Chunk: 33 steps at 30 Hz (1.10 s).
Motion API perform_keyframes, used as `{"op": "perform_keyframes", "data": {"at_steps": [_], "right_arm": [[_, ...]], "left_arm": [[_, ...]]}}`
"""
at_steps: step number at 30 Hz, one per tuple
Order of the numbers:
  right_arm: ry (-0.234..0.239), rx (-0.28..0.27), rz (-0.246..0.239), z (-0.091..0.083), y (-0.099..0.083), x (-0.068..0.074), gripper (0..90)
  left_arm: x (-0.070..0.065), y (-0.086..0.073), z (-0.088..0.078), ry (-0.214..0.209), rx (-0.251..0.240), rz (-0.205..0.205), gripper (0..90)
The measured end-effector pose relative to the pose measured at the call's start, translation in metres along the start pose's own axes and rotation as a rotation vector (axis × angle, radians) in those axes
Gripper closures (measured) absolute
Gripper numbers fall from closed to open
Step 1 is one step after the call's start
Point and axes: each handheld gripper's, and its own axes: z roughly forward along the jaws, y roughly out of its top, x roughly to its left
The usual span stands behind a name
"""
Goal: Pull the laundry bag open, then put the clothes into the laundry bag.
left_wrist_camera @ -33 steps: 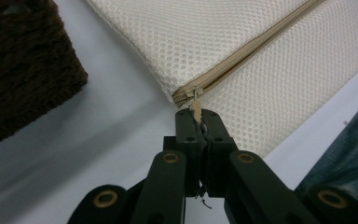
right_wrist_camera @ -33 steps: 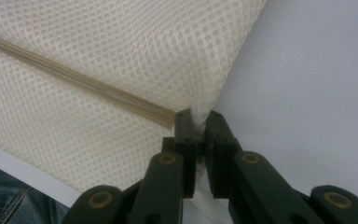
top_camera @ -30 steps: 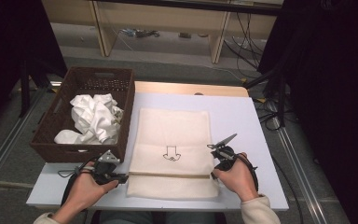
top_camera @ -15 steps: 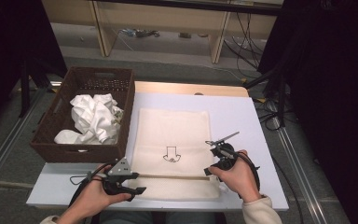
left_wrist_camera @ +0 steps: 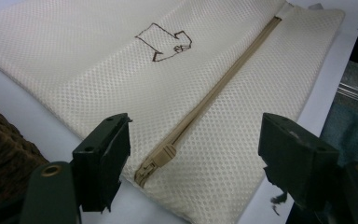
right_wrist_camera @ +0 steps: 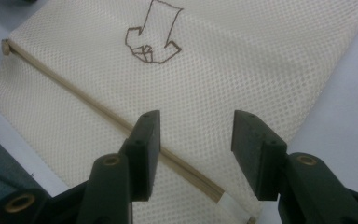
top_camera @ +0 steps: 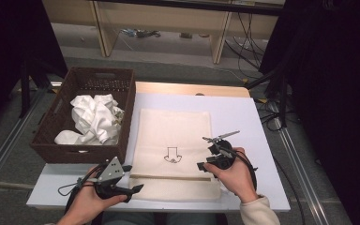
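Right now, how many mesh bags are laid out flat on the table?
1. The mesh bag lies flat mid-table, right of the basket; the white cloth crumpled inside the basket could hide others.

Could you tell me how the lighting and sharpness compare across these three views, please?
High view: soft and grainy, white table bright, surroundings nearly black. Left gripper view: mesh bag weave and zipper pull crisp, near jaws slightly soft. Right gripper view: even light, no glare, arrow drawing sharp.
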Motion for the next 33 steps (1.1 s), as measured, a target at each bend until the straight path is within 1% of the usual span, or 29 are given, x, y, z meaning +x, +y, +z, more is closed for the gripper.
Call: {"op": "perform_keyframes", "data": {"at_steps": [2,3,4,5,6,9,10,11,12,13,14,15,16,17,18,20,21,22,23,24,25,26,27,28,29,30,31,32,33], "right_arm": [[0.006,-0.002,-0.003,0.000,0.000,0.000,54.1],[0.008,0.005,0.018,-0.001,0.000,0.002,54.2],[0.005,0.015,0.030,-0.002,0.000,0.003,54.2],[0.008,-0.009,-0.019,0.000,0.000,-0.001,54.2],[0.000,-0.013,-0.018,0.000,0.000,0.000,54.2],[0.002,-0.015,-0.019,-0.001,0.000,0.000,54.2],[0.003,-0.013,-0.016,-0.001,0.000,0.000,54.3],[0.011,-0.010,-0.005,0.000,0.000,0.001,54.3],[0.012,-0.008,-0.005,-0.001,0.000,0.002,54.3],[0.008,-0.017,-0.007,0.000,0.000,0.002,54.4],[0.019,-0.007,-0.016,0.000,0.000,0.003,54.6],[0.017,-0.007,-0.012,-0.001,0.000,0.004,55.2],[0.027,-0.009,-0.022,-0.001,0.000,0.004,57.1],[0.025,-0.019,-0.046,-0.001,0.001,0.004,59.0],[0.027,-0.019,-0.061,-0.001,0.001,0.004,60.7],[0.030,-0.017,-0.070,0.002,0.001,0.005,64.3],[0.027,-0.019,-0.083,0.004,0.001,0.006,66.7],[0.025,-0.010,-0.086,0.007,0.001,0.010,72.8],[0.025,-0.010,-0.086,0.007,0.001,0.010,72.8],[0.025,-0.012,-0.086,0.009,0.002,0.011,75.2],[0.034,-0.007,-0.095,0.010,0.003,0.013,77.3],[0.039,-0.008,-0.110,0.012,0.003,0.015,78.6],[0.040,-0.004,-0.122,0.014,0.005,0.017,80.3],[0.056,0.010,-0.121,0.019,0.006,0.023,84.2],[0.056,0.010,-0.121,0.019,0.006,0.023,84.2],[0.060,0.017,-0.137,0.021,0.008,0.025,85.9],[0.065,0.028,-0.143,0.024,0.009,0.029,87.4],[0.069,0.043,-0.165,0.029,0.010,0.036,89.4],[0.069,0.043,-0.165,0.029,0.010,0.036,89.4]], "left_arm": [[0.001,0.000,0.000,0.002,0.009,0.006,24.7],[0.001,0.000,0.000,-0.003,0.013,0.011,24.7],[0.000,-0.001,0.001,-0.006,0.006,0.005,24.8],[0.000,-0.001,0.001,-0.003,0.006,0.014,24.8],[0.000,-0.001,0.002,-0.008,-0.002,0.012,24.8],[-0.001,0.000,0.000,-0.004,-0.004,0.001,24.7],[-0.001,0.000,0.000,-0.010,-0.004,0.000,24.7],[0.000,0.000,-0.001,-0.002,0.015,0.014,24.6],[-0.001,0.000,0.000,0.001,0.000,-0.005,24.6],[0.000,0.000,0.000,0.003,0.000,0.002,24.5],[-0.001,0.000,0.000,0.003,-0.016,-0.004,24.3],[0.001,0.001,0.000,-0.007,-0.016,0.009,24.0],[0.000,0.001,0.000,0.003,-0.016,0.007,24.0],[0.000,0.000,0.000,0.010,-0.010,-0.009,24.0],[0.000,0.000,0.001,0.009,-0.012,-0.011,24.2],[0.001,0.000,0.001,0.007,-0.017,-0.011,24.5],[0.001,0.000,0.001,0.015,-0.007,-0.017,24.8],[0.001,0.000,0.001,0.010,-0.018,-0.025,26.0],[0.001,0.000,0.002,0.015,-0.024,-0.032,26.0],[0.002,0.000,0.002,0.012,-0.039,-0.026,26.4],[0.003,0.001,0.001,0.008,-0.032,-0.025,27.2],[0.001,0.000,0.002,0.004,-0.049,-0.062,27.8],[0.001,0.001,0.002,-0.001,-0.059,-0.074,28.4],[0.001,0.001,0.001,0.010,-0.055,-0.058,28.9],[0.002,0.001,0.001,0.011,-0.057,-0.049,28.9],[0.002,0.002,0.001,0.012,-0.049,-0.047,29.0],[0.001,0.001,0.002,0.005,-0.061,-0.056,29.1],[0.001,0.001,0.002,0.008,-0.067,-0.058,29.4],[0.001,0.001,0.002,0.005,-0.061,-0.058,29.4]]}}
